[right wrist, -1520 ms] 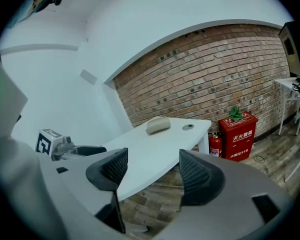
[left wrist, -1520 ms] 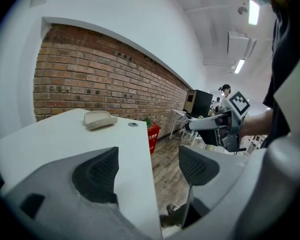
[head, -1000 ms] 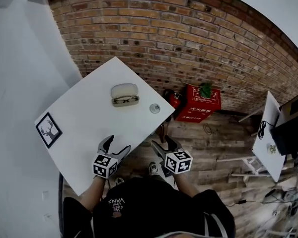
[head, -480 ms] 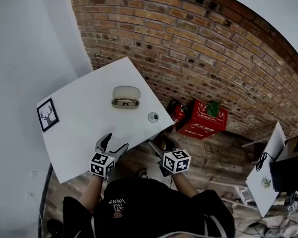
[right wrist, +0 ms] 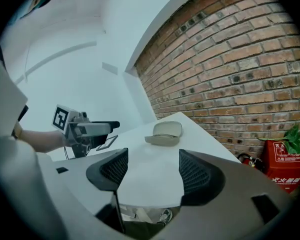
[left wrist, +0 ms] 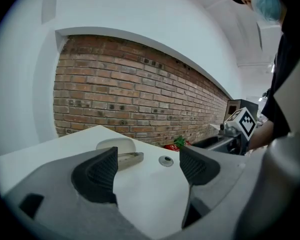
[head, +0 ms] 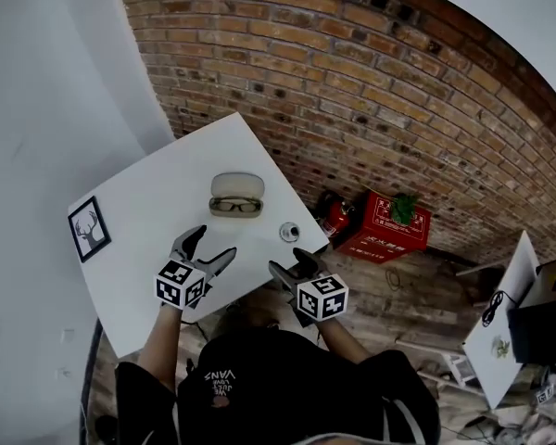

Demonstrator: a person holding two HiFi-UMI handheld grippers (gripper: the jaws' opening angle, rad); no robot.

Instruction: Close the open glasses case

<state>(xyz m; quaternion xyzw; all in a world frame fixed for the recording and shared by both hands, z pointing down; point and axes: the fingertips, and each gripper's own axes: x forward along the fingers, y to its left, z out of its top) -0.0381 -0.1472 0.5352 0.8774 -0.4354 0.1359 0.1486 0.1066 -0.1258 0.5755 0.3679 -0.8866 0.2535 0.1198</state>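
Fingers (left wrist: 97, 171) wide, empty, on left gripper (head: 215, 242) and right gripper (head: 287, 260); open glasses case (head: 236, 188) part-hidden behind left finger.

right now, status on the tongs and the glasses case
Left tongs open, empty. Right tongs open, empty. Glasses case open, untouched, glasses inside. Small round object beside it, not in the way.

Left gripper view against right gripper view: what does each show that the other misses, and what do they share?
Only the left gripper view shows the small round object on the white table and the right tongs. Only the right gripper view shows the left tongs. Both show the table, the open glasses case and the brick wall; each view's own tongs stand open and empty.
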